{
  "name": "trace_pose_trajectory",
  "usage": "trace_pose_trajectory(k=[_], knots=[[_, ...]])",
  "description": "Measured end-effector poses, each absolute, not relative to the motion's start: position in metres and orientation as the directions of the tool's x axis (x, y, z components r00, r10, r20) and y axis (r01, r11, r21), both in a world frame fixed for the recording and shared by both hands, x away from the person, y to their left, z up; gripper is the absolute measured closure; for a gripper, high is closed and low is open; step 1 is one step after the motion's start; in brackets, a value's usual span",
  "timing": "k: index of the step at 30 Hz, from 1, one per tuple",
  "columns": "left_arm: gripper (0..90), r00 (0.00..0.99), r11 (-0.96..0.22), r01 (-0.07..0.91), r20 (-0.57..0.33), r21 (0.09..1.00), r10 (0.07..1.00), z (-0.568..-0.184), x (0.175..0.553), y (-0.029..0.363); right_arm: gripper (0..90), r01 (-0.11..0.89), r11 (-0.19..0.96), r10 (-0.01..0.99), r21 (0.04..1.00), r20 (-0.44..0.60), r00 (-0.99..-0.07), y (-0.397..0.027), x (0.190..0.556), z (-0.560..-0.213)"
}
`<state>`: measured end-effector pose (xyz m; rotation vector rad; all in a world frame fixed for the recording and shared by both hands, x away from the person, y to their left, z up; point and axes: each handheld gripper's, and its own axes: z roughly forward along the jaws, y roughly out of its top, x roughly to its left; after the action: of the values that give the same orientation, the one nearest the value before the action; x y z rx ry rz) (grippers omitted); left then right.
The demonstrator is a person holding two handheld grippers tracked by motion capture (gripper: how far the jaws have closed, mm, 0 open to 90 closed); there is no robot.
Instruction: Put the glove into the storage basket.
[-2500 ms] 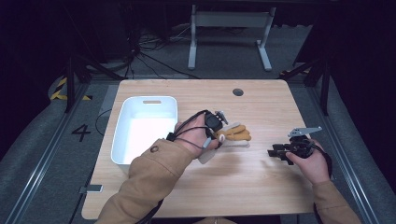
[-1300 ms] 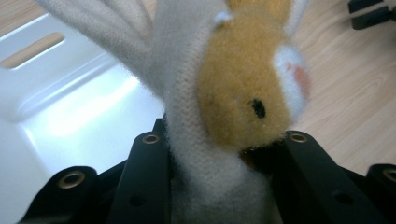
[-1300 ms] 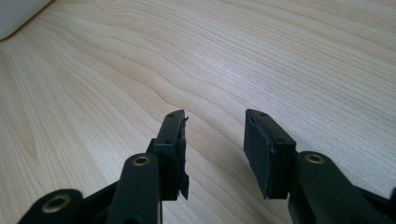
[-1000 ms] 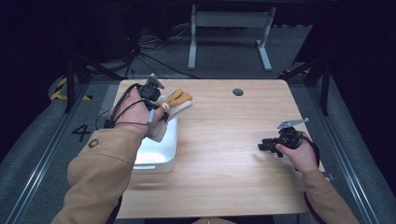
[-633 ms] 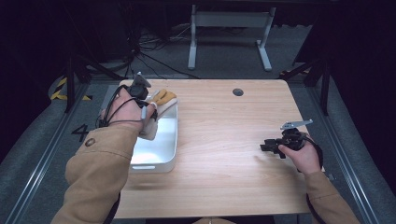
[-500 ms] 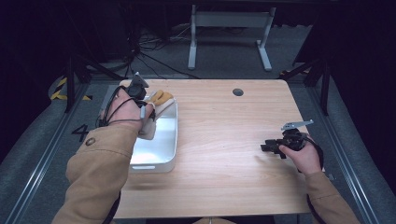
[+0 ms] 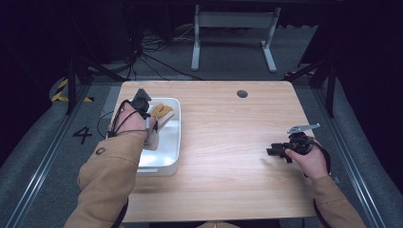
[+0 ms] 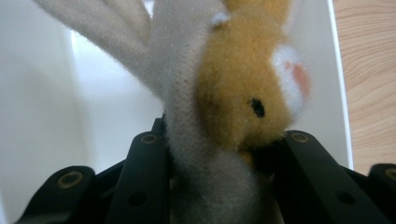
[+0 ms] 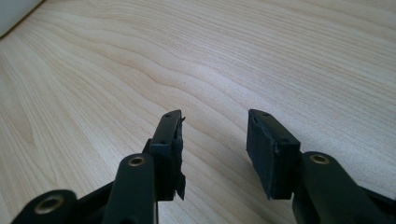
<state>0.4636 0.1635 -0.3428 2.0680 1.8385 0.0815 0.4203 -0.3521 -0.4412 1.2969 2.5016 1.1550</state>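
Wooden table (image 7: 223, 142) holds a white bin (image 7: 168, 152) at left; the left gripper (image 7: 151, 118) clamps a plush rabbit (image 8: 224, 93) over it, while the right gripper (image 9: 215, 149) hovers, jaws apart, empty.

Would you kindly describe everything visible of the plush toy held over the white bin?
The plush toy is soft, fuzzy fabric, orange-tan and pale beige, with a small black eye, a white cheek patch with a pink spot, and long pale ear-like flaps. The left gripper is shut on its lower body, jaws pressing both sides. In the high view it hangs over the far end of the white bin; whether it touches the bin is unclear.
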Motion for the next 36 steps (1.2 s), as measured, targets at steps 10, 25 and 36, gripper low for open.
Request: trace_pose_trajectory(k=[10,25,36], knots=[[66.0,0.119,-0.060,0.960,-0.203,0.275,0.972,-0.371,0.470,0.159,56.0,0.665,0.349,0.739,0.661,0.243,-0.629,-0.352,0.420,-0.442],[66.1,0.108,-0.061,0.974,-0.207,0.219,0.972,-0.400,0.480,0.154,55.6,0.674,0.350,0.743,0.650,0.246,-0.623,-0.354,0.420,-0.446],[64.2,0.099,-0.061,0.983,-0.222,0.175,0.970,-0.415,0.485,0.157,55.1,0.676,0.343,0.747,0.652,0.247,-0.617,-0.357,0.419,-0.446]])
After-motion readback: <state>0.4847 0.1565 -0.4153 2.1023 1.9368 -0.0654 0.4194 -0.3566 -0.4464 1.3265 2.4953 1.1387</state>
